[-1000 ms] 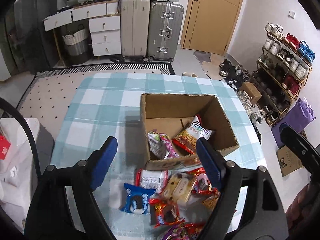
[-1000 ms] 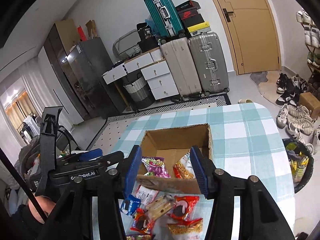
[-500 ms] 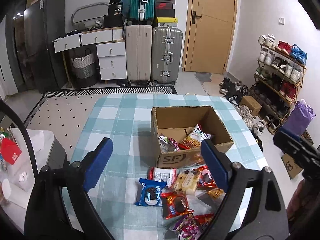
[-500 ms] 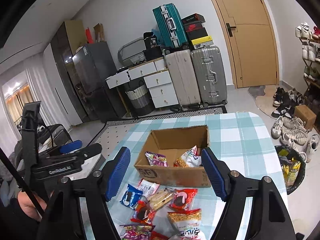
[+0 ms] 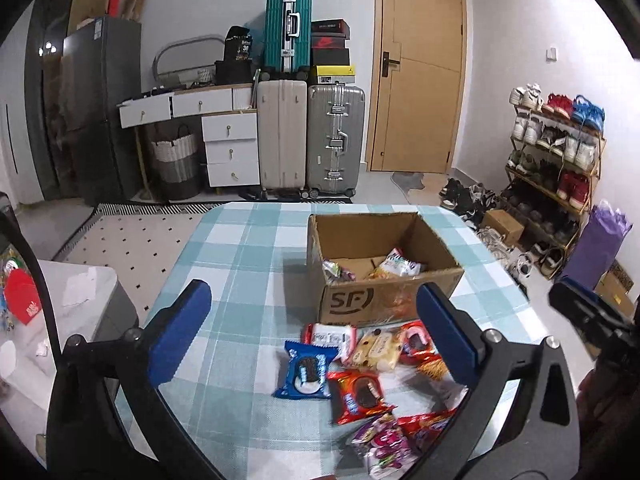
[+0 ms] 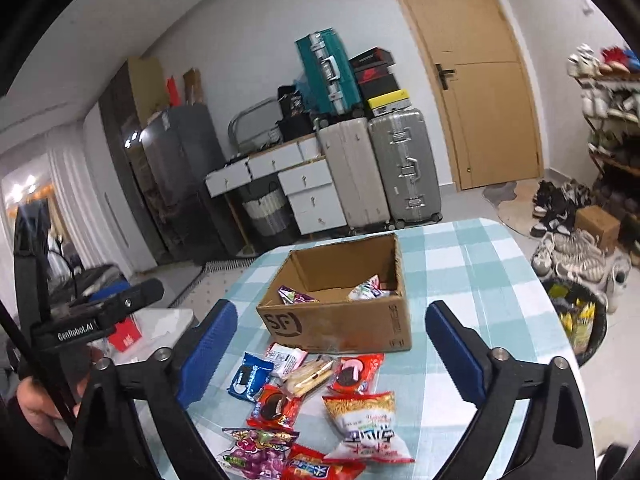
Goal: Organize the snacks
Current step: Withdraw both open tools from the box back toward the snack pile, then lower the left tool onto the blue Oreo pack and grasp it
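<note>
An open cardboard box stands on the checked table and holds a few snack packets. A pile of loose snacks lies in front of it: a blue cookie pack, a red cookie pack, a noodle snack bag and a purple candy bag. My left gripper is open and empty above the pile. My right gripper is open and empty, also above the pile.
The table ends near the box's far side. Suitcases, white drawers, a door and a shoe rack stand beyond. A bin with packets sits on the floor at the right.
Both grippers have pulled back and up from the box, so more of the table and snack pile shows. The right gripper's jaws have opened wider. No snack has moved.
</note>
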Demonstrator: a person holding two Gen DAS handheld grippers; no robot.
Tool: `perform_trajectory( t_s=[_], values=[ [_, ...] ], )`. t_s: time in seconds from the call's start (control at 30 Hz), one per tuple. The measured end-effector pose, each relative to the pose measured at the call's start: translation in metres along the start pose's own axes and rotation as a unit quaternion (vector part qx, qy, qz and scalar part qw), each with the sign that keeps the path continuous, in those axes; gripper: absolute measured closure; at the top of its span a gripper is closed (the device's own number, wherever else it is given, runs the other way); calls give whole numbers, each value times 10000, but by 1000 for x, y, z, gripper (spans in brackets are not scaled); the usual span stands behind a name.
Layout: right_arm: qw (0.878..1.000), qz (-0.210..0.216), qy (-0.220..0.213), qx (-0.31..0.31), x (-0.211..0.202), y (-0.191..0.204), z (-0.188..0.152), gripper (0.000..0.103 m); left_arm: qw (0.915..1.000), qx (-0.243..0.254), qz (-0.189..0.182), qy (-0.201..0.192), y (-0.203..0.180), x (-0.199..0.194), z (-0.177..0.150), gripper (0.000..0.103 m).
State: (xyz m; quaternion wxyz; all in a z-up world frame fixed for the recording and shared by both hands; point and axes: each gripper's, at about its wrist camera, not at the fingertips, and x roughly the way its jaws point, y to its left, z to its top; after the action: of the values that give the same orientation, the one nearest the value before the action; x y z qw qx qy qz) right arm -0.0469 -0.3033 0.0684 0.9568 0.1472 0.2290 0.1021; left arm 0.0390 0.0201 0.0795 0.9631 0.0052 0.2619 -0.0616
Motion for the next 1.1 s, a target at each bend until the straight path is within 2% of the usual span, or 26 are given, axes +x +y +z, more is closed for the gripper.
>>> perform_trajectory(
  t_s=[0.1, 0.2, 0.33, 0.43, 0.6, 0.8, 1.1],
  values=[
    [9999, -70, -30, 90, -5, -10, -16, 3, 9999, 104, 67, -81, -2, 2, -15, 1],
    [9999, -165, -3, 23, -3, -16, -30, 2, 10000, 9, 41, -1, 1, 8, -30, 1],
    [9995, -69, 298, -39, 10, -21, -49, 2, 9999, -100, 54, 101, 5, 17, -46, 1],
    [9992, -217, 285, -191, 12, -19, -59, 2, 9998, -109, 74, 149, 11, 25, -58, 1],
    [9992, -153, 291, -244, 16, -20, -69, 2, 9993, -172, 119, 308, 27, 43, -83, 1],
    [9987, -112, 498, -40, 23, -26, -77, 2, 9987, -78, 133, 484, 34, 70, -109, 1],
    [9981, -163, 575, 126, 28, -35, -78, 2, 9950, 262, 160, 947, 26, 126, -121, 1]
  ],
)
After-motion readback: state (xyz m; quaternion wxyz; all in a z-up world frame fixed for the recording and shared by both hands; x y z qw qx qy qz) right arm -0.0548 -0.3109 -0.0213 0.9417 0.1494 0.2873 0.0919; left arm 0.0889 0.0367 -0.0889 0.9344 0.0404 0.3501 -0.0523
